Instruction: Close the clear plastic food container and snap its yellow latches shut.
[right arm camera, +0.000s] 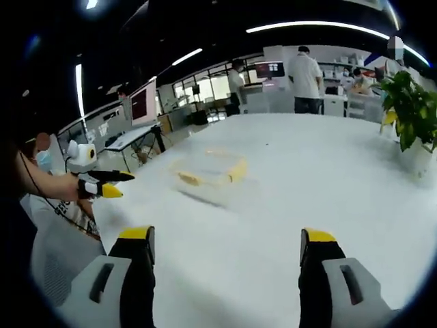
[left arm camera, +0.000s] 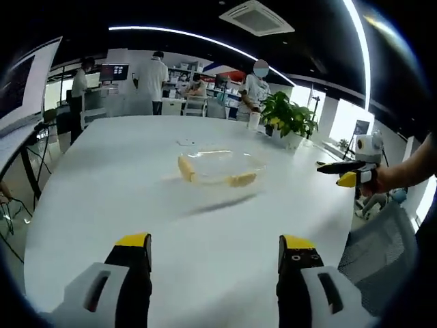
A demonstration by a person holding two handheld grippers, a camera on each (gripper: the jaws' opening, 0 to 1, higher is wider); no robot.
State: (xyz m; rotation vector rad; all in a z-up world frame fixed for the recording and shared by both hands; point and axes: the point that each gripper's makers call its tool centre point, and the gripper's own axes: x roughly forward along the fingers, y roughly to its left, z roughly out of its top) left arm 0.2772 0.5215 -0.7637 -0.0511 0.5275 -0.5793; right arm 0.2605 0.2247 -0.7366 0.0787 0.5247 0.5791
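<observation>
A clear plastic food container (left arm camera: 220, 166) with yellow latches sits in the middle of a white table (left arm camera: 123, 191). It also lies ahead in the right gripper view as the container (right arm camera: 207, 170). My left gripper (left arm camera: 215, 256) stands open over the near part of the table, well short of the container. My right gripper (right arm camera: 227, 256) is open too, with nothing between its fingers. The right gripper (left arm camera: 347, 174) also shows at the right of the left gripper view, held by a hand. The left gripper (right arm camera: 102, 184) appears at the left of the right gripper view.
A potted green plant (left arm camera: 290, 117) stands on the table beyond the container, also seen as the plant (right arm camera: 410, 109). Several people stand at desks behind the table. A grey chair (left arm camera: 379, 246) is at the table's right edge.
</observation>
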